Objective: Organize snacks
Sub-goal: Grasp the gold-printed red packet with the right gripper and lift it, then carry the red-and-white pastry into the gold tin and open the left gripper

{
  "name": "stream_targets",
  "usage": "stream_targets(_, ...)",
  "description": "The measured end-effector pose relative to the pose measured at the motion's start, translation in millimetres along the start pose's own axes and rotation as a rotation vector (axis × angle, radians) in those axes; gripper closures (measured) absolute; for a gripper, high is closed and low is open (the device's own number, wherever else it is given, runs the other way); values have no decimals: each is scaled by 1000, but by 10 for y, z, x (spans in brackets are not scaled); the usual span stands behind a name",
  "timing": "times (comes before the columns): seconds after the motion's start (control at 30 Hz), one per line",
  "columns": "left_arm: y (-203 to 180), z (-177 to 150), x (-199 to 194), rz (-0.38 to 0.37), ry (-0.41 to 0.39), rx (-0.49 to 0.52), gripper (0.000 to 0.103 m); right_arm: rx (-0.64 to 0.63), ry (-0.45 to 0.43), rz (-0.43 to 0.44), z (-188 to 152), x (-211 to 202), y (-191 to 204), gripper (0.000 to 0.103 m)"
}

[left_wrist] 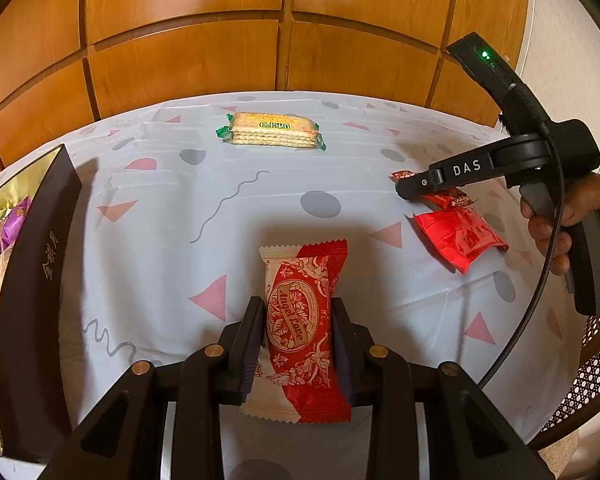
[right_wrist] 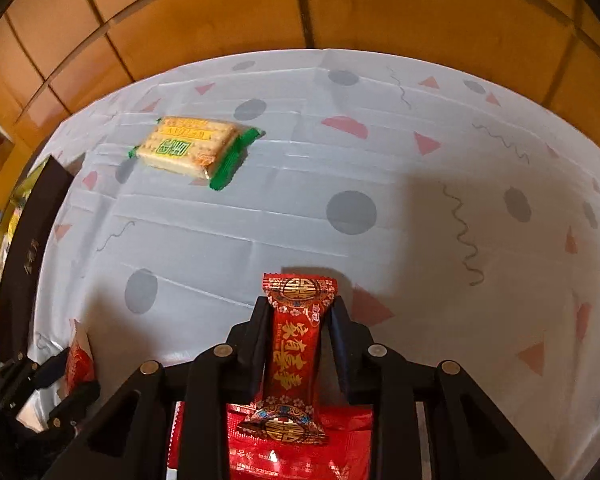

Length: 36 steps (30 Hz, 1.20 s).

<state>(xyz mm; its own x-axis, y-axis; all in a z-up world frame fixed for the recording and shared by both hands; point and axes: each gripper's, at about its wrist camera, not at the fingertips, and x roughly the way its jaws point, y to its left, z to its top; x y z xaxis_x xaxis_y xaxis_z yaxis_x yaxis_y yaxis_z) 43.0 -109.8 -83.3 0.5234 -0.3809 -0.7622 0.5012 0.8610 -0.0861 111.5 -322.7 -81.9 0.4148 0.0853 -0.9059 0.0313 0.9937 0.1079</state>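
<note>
My left gripper (left_wrist: 296, 308) is shut on a red-and-white "Angel Love" snack pack (left_wrist: 300, 276), held lengthwise above the tablecloth. My right gripper (right_wrist: 300, 306) is shut on a slim red candy with gold characters (right_wrist: 298, 344), pinched at its middle. Under it lies a flat red packet (right_wrist: 300, 452). In the left wrist view the right gripper (left_wrist: 410, 192) points down at the right side of the table, with the red candy (left_wrist: 456, 199) in its tips and the flat red packet (left_wrist: 460, 240) just below. A hand (left_wrist: 560, 232) holds its grip.
A cracker pack with green ends (left_wrist: 274, 130) (right_wrist: 192, 146) lies at the far side of the patterned tablecloth (left_wrist: 260, 208). A dark box (left_wrist: 32, 280) (right_wrist: 24, 256) with several wrapped snacks stands at the left edge. Wooden panels rise behind; a cane chair (left_wrist: 592, 372) is at right.
</note>
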Motion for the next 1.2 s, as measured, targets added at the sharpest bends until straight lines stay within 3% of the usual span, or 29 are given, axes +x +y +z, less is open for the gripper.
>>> stream_targets(0.23, -57, 30, -14, 37, 18, 21, 71, -23, 1, -9, -7, 51, 39, 71)
stream_targets(0.43, 19, 81, -114, 73, 49, -22, 72, -66, -9, -45, -43, 46, 116, 71)
stream_targets(0.9, 348, 269, -817, 223, -87, -84, 72, -181, -58, -134, -121, 45, 265, 71)
stream_targets(1.2, 623, 233, -966, 276, -89, -150, 72, -194, -76, -148, -141, 33, 276, 71)
